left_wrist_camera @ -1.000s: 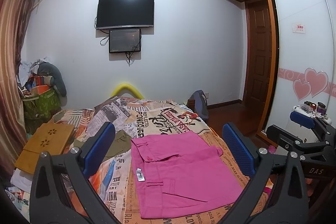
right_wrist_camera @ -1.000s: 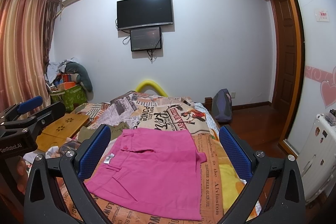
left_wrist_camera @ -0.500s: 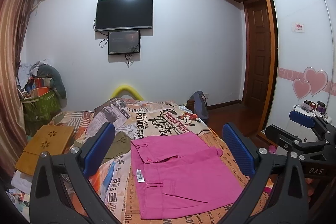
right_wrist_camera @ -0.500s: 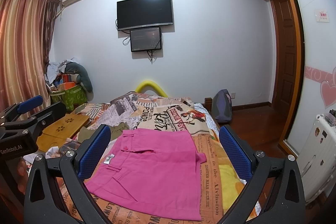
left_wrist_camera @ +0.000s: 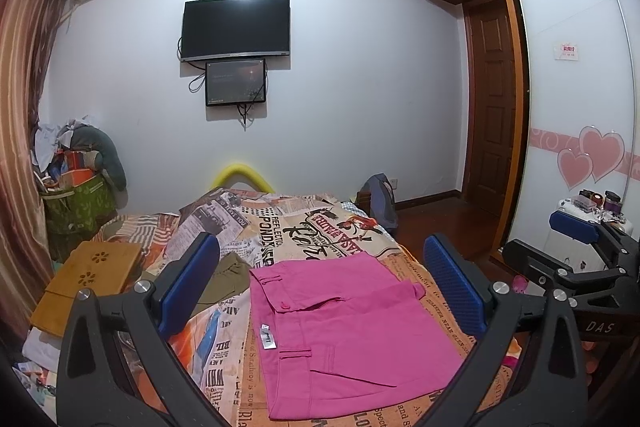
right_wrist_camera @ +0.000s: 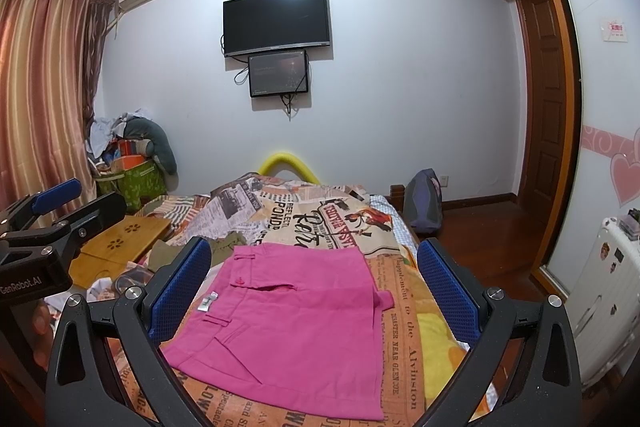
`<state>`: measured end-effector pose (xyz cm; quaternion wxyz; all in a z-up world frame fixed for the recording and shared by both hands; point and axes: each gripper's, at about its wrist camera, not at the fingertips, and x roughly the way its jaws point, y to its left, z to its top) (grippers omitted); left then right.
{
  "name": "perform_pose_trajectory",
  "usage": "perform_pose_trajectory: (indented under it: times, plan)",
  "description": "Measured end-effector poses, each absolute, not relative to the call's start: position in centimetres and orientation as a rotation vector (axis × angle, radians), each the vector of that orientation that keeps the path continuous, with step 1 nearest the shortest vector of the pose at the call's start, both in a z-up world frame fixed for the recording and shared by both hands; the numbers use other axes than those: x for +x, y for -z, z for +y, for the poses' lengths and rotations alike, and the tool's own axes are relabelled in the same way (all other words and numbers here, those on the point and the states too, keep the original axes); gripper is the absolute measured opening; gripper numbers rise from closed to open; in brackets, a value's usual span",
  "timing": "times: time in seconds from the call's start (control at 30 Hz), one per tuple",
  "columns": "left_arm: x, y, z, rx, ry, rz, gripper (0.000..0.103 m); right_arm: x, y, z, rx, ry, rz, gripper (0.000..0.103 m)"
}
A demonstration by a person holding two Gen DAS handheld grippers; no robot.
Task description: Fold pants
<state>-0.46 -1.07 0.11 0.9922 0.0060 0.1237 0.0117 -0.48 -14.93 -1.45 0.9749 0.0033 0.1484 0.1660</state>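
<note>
Pink pants lie folded into a flat rectangle on the newspaper-print bedspread; they also show in the right wrist view. A white label sits near the waistband. My left gripper is open and empty, held above the pants. My right gripper is open and empty, also above them. Each gripper shows at the edge of the other's view: the right gripper, the left gripper.
An olive garment lies left of the pants. A wooden lap tray sits at the bed's left edge. A green bag with clutter stands in the left corner. A backpack rests on the floor right of the bed.
Both grippers stay open above the pants; the left view has tilted very slightly. The pants have not moved.
</note>
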Motion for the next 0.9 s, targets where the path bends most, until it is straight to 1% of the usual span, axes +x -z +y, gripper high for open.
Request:
perform_pose_trajectory:
  times: [0.43,0.67,0.9]
  plan:
    - [0.8,0.4,-0.7,0.004,-0.025,0.278,0.103,0.3,2.4,-14.5,-0.008,-0.319,0.322,0.103]
    - [5.5,3.3,1.4,-0.042,-0.018,0.415,0.103,3.9,5.6,-15.5,-0.018,-0.26,0.428,0.103]
    - [11.8,8.8,3.6,-0.057,0.005,0.606,0.103,8.4,10.0,-16.8,-0.045,-0.209,0.591,0.103]
